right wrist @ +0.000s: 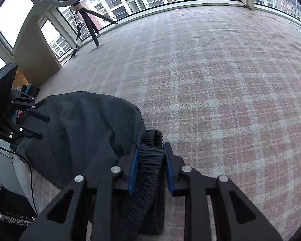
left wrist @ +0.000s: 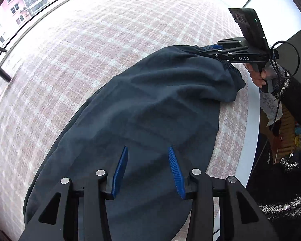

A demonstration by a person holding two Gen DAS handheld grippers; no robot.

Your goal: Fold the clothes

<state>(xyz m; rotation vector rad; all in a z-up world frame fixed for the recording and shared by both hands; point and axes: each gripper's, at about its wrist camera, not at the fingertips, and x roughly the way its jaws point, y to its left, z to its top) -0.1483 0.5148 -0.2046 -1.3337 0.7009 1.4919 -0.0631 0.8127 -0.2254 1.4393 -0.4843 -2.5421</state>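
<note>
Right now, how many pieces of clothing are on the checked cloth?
1: a dark blue garment lying across the near edge of the checked cloth, its elastic waistband pinched in the right gripper. Folds could hide more.

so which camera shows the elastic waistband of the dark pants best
The right wrist view: the gathered waistband fills the foreground, bunched between the right gripper's blue jaws. The left wrist view shows only a short stretch of its edge far off, beside that gripper.
</note>
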